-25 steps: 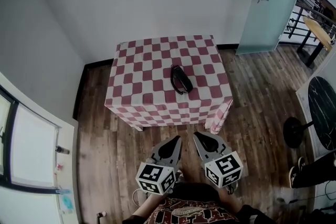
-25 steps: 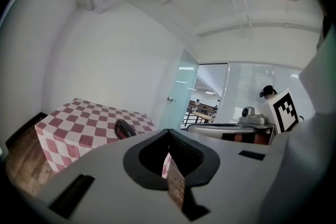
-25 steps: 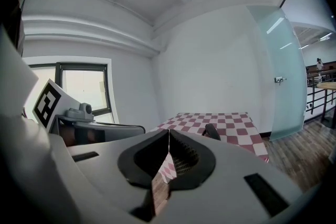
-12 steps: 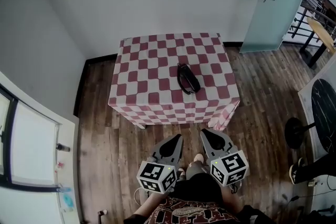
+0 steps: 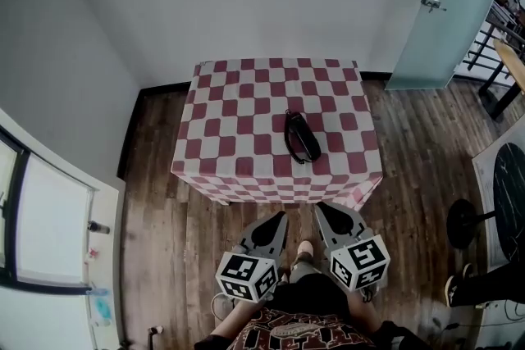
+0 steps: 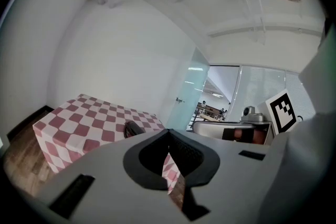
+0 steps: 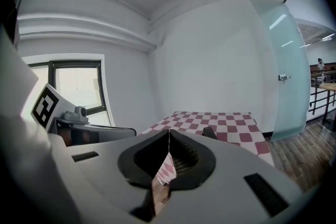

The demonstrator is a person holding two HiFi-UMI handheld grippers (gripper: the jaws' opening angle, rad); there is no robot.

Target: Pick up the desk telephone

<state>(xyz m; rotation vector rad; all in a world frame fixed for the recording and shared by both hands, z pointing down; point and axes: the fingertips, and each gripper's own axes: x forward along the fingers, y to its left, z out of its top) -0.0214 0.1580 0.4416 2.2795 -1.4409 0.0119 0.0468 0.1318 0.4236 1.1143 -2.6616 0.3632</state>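
Both hands hold the tongs side by side at 6 o'clock of the table (image 5: 238, 119), over the wood floor and short of its near edge. The left gripper (image 5: 279, 215) and right gripper (image 5: 320, 206) point toward 12 o'clock, tips angled slightly inward. Both have their jaws closed together with nothing between them. The phone (image 5: 302, 137) lies on the checked cloth just toward 3 o'clock of centre. It is black, narrow and long, running roughly 12 to 6, with a thin dark loop on its 9 o'clock side.

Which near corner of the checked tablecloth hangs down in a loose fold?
The near right corner, just ahead of the right gripper. The near left corner shows no such hanging fold.
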